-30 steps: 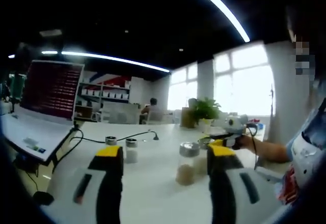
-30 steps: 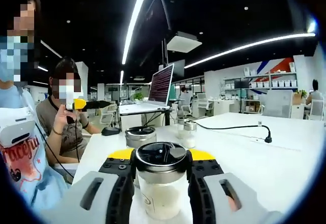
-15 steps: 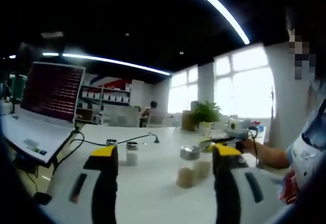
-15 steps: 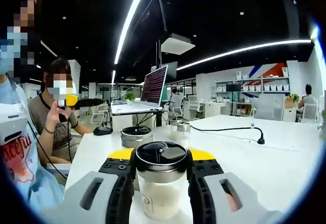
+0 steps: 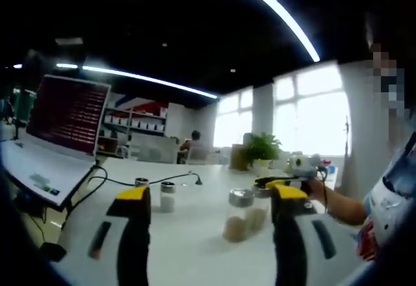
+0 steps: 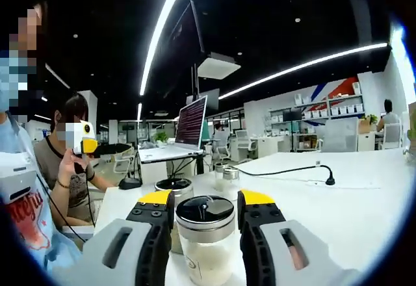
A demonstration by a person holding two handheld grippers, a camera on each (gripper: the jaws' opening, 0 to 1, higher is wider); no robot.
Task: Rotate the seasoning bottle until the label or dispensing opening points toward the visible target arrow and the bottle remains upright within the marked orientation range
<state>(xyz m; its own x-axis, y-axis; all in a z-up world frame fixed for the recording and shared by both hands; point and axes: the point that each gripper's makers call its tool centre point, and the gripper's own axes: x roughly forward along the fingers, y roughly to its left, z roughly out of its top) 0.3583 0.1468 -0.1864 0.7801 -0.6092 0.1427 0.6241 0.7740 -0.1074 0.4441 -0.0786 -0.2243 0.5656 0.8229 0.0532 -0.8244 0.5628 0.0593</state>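
Holding my right tongs (image 6: 205,216) around the seasoning bottle (image 6: 205,240), jaws spread a bit wider than the cap, small gaps both sides, so not clamped. Bottle stands upright on the white worktop (image 6: 338,214) between the jaws: clear glass, pale grains inside, shiny metal cap with a dark flat top. A second capped jar (image 6: 174,188) sits just behind it, two small shakers (image 6: 225,177) further back near a black cable (image 6: 286,168). Laptop (image 6: 182,130) beyond. My left tongs (image 5: 211,201) spread wide, gripping nothing; between them a jar with tan filling (image 5: 238,216) stands on the worktop, well ahead.
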